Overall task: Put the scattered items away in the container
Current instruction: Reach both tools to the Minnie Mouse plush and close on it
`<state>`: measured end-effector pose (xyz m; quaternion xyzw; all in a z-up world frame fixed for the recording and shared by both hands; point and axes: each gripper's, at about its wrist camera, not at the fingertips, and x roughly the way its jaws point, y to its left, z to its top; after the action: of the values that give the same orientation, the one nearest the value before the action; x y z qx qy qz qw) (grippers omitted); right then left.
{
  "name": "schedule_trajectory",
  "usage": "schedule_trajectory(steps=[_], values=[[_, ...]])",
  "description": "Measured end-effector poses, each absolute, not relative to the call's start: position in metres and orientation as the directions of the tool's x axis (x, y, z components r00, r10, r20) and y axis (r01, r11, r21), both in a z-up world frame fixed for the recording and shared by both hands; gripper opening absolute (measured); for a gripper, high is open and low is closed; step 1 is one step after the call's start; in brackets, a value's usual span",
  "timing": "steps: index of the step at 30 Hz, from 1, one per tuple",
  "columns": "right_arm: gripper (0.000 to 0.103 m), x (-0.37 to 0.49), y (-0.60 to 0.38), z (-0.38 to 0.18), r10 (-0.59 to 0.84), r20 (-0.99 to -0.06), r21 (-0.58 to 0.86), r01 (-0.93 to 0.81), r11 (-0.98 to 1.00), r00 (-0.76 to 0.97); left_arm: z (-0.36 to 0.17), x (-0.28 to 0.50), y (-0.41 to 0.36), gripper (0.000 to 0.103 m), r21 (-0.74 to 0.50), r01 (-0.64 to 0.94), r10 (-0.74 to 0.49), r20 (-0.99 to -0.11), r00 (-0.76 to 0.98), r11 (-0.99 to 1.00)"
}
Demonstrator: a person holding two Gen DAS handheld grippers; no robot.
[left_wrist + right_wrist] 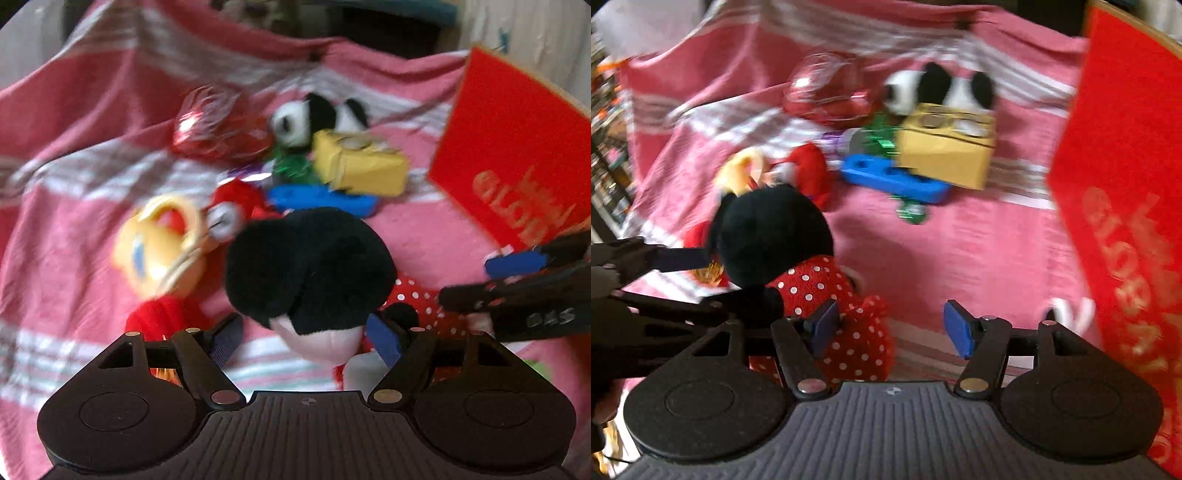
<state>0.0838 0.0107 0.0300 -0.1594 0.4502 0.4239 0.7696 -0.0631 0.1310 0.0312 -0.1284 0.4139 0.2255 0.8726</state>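
A mouse plush (310, 266) with a black head and a red polka-dot dress (812, 284) lies on the pink striped cloth (74, 229). My left gripper (304, 341) stands wide around its head, and a gap shows beside the left pad, so nothing is gripped. My right gripper (892, 328) is open over the cloth. Its left pad (823, 325) is at the edge of the dress. In the left wrist view the right gripper (491, 280) reaches in from the right. The red container (1126, 184) with gold lettering stands at the right edge.
Farther back lie a panda plush (306, 118), a yellow box (362, 166), a blue block (321, 199), a red see-through ball (218, 125), green tinsel (882, 136), a red plush (236, 206) and a yellow toy (159, 243). Bare cloth lies between the pile and the container (517, 147).
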Motion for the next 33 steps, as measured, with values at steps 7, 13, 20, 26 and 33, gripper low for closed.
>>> schedule_trajectory(steps=[7,13,20,26,33], values=[[0.066,0.121,-0.036,0.022,0.445,-0.849,0.141,-0.688,0.712,0.286,0.030,-0.002,0.101,0.084,-0.034,-0.410,0.234,-0.776,0.585,0.911],[0.066,0.137,-0.063,0.020,0.424,-0.853,0.136,-0.654,0.744,0.304,0.037,0.009,0.079,0.084,-0.115,-0.334,0.139,-0.749,0.648,0.936],[0.066,0.145,-0.074,0.021,0.435,-0.846,0.135,-0.665,0.734,0.309,0.037,-0.002,0.090,0.086,-0.128,-0.362,0.145,-0.756,0.639,0.924],[0.065,0.147,-0.075,0.025,0.451,-0.834,0.138,-0.672,0.728,0.318,0.027,0.003,0.083,0.085,-0.093,-0.371,0.168,-0.773,0.612,0.924],[0.065,0.147,-0.075,0.023,0.466,-0.837,0.169,-0.674,0.720,0.287,0.022,0.010,0.102,0.077,-0.066,-0.418,0.205,-0.796,0.570,0.906]])
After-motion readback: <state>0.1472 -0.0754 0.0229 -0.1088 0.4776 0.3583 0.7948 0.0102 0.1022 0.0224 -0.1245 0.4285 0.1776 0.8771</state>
